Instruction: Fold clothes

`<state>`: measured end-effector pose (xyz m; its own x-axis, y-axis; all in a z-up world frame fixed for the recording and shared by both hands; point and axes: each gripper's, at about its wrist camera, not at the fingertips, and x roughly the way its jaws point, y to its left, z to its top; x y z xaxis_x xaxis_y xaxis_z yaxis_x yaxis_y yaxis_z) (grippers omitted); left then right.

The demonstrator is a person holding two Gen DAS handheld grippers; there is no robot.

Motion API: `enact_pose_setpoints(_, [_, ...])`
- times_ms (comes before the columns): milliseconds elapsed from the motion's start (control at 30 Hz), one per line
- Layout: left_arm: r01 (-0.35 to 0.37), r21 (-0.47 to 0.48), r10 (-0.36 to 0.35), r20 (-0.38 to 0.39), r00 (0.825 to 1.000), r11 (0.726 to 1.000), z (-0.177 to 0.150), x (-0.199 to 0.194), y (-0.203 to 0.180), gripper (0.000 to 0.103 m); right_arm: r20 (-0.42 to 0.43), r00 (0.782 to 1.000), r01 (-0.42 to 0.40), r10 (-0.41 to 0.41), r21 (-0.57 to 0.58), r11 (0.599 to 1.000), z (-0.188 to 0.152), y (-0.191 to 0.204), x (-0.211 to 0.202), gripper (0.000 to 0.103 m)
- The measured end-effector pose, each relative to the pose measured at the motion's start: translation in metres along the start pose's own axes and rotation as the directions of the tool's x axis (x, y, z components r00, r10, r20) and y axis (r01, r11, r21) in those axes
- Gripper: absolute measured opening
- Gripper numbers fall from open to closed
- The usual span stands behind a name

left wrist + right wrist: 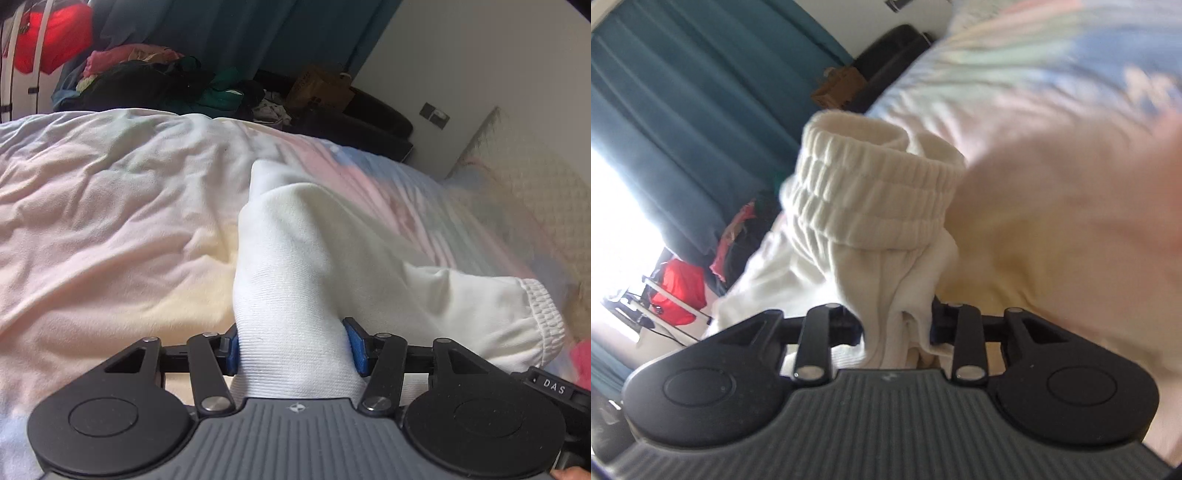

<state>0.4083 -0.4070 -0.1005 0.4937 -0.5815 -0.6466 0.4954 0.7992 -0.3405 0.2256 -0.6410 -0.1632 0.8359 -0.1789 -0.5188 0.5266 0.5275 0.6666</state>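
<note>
Gripping one white garment (332,236) above the bed (110,206), left gripper (295,347) and right gripper (895,325) each pinch its cloth, apparently to lay it flat.

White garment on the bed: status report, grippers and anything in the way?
Left gripper clamped on white garment. Right gripper clamped on its bunched fabric below the ribbed elastic band. Garment over pastel bedspread. Nothing in the way.

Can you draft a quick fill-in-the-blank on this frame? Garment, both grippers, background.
1. Both grippers pinch a ____ knit garment with an elastic ribbed cuff.
2. The left gripper has ____ pads.
3. The garment hangs over a pastel rumpled ____.
4. Behind the right gripper hang ____ curtains.

Missing: white; blue; duvet; teal
</note>
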Motion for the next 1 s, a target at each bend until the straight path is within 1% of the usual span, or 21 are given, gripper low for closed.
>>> enact_pose_setpoints(33, [-0.006,0.026,0.006,0.003,1.0,1.0,-0.005,-0.007,-0.004,0.06,-0.006,1.0,0.013,-0.013,0.013,1.0,-0.006,-0.007,0.001,0.046])
enact_pose_setpoints(67, [-0.012,0.052,0.012,0.007,1.0,0.999,-0.01,-0.013,-0.009,0.061,-0.018,0.999,0.03,-0.029,0.028,0.999,-0.009,-0.011,0.0,0.048])
enact_pose_setpoints(133, [-0.034,0.077,0.033,0.014,0.999,0.996,-0.011,-0.029,-0.018,0.063,-0.06,0.996,0.072,-0.068,0.064,0.995,-0.003,-0.01,-0.007,0.049])
enact_pose_setpoints(200, [-0.053,0.099,0.051,0.023,0.998,0.994,-0.007,-0.052,-0.027,0.063,-0.104,0.988,0.12,-0.111,0.087,0.989,0.004,-0.008,-0.016,0.049])
enact_pose_setpoints(267, [-0.072,0.121,0.068,0.032,0.997,0.99,-0.003,-0.075,-0.036,0.063,-0.133,0.975,0.184,-0.176,0.049,0.982,0.012,0.006,-0.035,0.049])
enact_pose_setpoints(300, [-0.067,0.124,0.061,0.053,0.997,0.99,0.001,-0.095,-0.043,0.063,-0.136,0.97,0.206,-0.201,0.025,0.978,0.016,0.013,-0.047,0.049])
enact_pose_setpoints(367, [-0.062,0.133,0.05,0.088,0.995,0.989,0.007,-0.133,-0.058,0.066,-0.119,0.971,0.206,-0.208,-0.025,0.978,0.023,0.031,-0.075,0.049])
enact_pose_setpoints(467, [-0.071,0.169,0.046,0.148,0.988,0.983,0.012,-0.186,-0.079,0.07,-0.075,0.982,0.166,-0.172,-0.086,0.982,0.031,0.059,-0.123,0.049])
enact_pose_setpoints(533, [-0.085,0.192,0.048,0.191,0.981,0.978,0.012,-0.226,-0.097,0.079,-0.037,0.99,0.128,-0.134,-0.141,0.982,0.032,0.08,-0.157,0.049])
enact_pose_setpoints(567, [-0.092,0.204,0.048,0.212,0.976,0.975,0.012,-0.245,-0.106,0.08,-0.017,0.993,0.108,-0.113,-0.173,0.979,0.031,0.09,-0.175,0.049])
enact_pose_setpoints(600, [-0.1,0.215,0.048,0.233,0.971,0.972,0.012,-0.265,-0.115,0.081,0.002,0.996,0.089,-0.091,-0.204,0.975,0.031,0.101,-0.193,0.049])
enact_pose_setpoints(667, [-0.093,0.225,0.032,0.26,0.965,0.97,0.006,-0.304,-0.127,0.089,0.033,0.998,0.053,-0.046,-0.264,0.963,0.026,0.119,-0.227,0.049])
enact_pose_setpoints(700, [-0.094,0.227,0.03,0.271,0.962,0.969,0.002,-0.322,-0.132,0.096,0.051,0.998,0.04,-0.026,-0.294,0.955,0.024,0.127,-0.245,0.049])
enact_pose_setpoints(733, [-0.094,0.24,0.023,0.284,0.958,0.966,-0.004,-0.341,-0.137,0.1,0.069,0.998,0.031,-0.009,-0.323,0.946,0.021,0.134,-0.262,0.049])
enact_pose_setpoints(767, [-0.095,0.253,0.016,0.298,0.954,0.963,-0.009,-0.359,-0.143,0.101,0.083,0.997,0.027,0.002,-0.348,0.937,0.016,0.14,-0.278,0.049])
enact_pose_setpoints(800, [-0.101,0.263,0.014,0.313,0.95,0.959,-0.016,-0.376,-0.147,0.103,0.091,0.996,0.023,0.011,-0.368,0.929,0.012,0.145,-0.293,0.051])
enact_pose_setpoints(833, [-0.099,0.267,0.007,0.324,0.946,0.959,-0.024,-0.394,-0.15,0.103,0.1,0.995,0.02,0.021,-0.389,0.921,0.007,0.149,-0.307,0.061])
enact_pose_setpoints(867, [-0.096,0.27,0.0,0.334,0.943,0.958,-0.032,-0.411,-0.153,0.103,0.11,0.993,0.016,0.033,-0.41,0.912,0.002,0.154,-0.322,0.066])
enact_pose_setpoints(900, [-0.093,0.272,-0.006,0.341,0.94,0.958,-0.039,-0.425,-0.154,0.103,0.124,0.991,0.01,0.048,-0.435,0.9,-0.005,0.158,-0.336,0.078])
enact_pose_setpoints(933, [-0.093,0.271,-0.009,0.352,0.936,0.958,-0.047,-0.44,-0.154,0.103,0.136,0.989,0.01,0.059,-0.456,0.89,-0.012,0.161,-0.349,0.086])
enact_pose_setpoints(1000, [-0.098,0.273,-0.01,0.369,0.929,0.957,-0.063,-0.467,-0.155,0.103,0.158,0.985,0.02,0.065,-0.483,0.875,-0.023,0.165,-0.369,0.084])
